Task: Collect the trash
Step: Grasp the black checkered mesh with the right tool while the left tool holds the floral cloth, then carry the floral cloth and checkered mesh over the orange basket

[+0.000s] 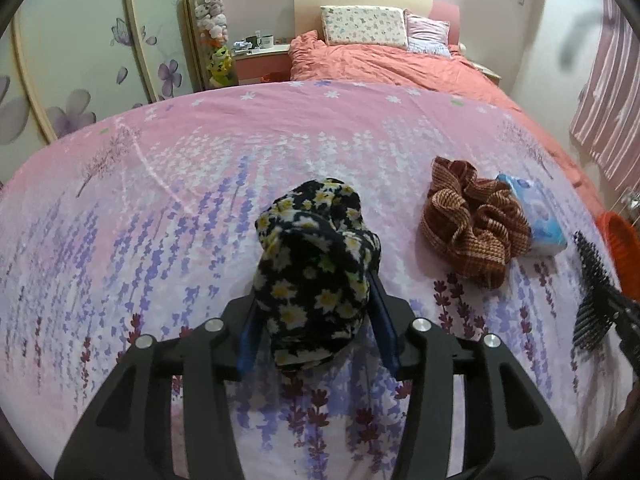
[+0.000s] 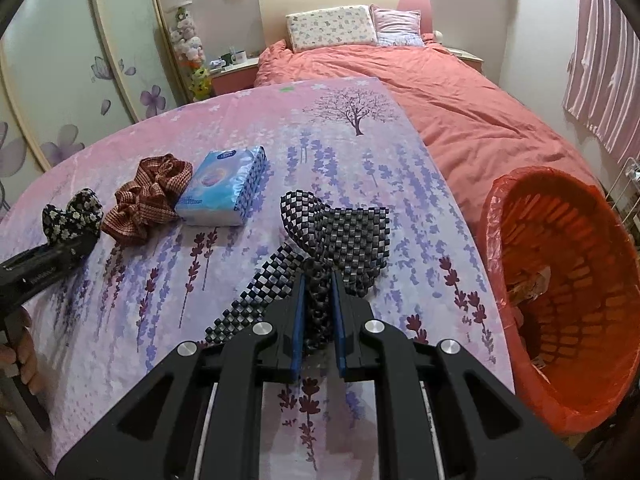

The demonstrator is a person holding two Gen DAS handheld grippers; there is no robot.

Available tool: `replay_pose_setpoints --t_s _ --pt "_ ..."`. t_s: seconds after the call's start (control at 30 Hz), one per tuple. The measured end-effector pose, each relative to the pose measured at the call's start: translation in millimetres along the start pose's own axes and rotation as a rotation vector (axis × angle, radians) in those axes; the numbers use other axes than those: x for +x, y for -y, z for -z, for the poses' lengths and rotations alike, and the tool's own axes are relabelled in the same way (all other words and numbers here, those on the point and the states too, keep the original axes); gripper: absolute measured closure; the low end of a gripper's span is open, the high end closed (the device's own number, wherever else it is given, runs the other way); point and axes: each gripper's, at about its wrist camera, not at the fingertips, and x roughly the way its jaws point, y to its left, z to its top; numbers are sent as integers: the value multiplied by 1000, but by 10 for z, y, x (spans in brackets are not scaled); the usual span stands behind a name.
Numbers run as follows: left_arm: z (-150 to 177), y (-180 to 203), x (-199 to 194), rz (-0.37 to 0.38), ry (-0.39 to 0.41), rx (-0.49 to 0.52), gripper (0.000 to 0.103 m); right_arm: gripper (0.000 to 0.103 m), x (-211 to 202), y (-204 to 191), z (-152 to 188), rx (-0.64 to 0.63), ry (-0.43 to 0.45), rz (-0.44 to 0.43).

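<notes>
Pink flowered sheet (image 2: 248, 128) covers the bed. At its right edge stands an orange bin (image 2: 560, 288). The right tongs (image 2: 318, 312) pinch a black-and-white checked cloth (image 2: 344, 236) near that bin. The left tongs (image 1: 316, 304) are spread around a daisy scrunchie (image 1: 316, 252), beside a brown scrunchie (image 1: 468, 216) and a tissue pack (image 2: 224, 192).

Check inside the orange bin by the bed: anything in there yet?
The orange bin has a red bag lining; one crumpled brownish scrap lies against its wall. The near rim covers the bottom, so anything else there cannot be seen.
</notes>
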Motion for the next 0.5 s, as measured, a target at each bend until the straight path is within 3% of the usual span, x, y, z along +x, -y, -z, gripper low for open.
replay_pose_setpoints --t_s 0.5 --pt "5 -90 -17 49 11 -48 55 89 -6 104 27 18 0 -32"
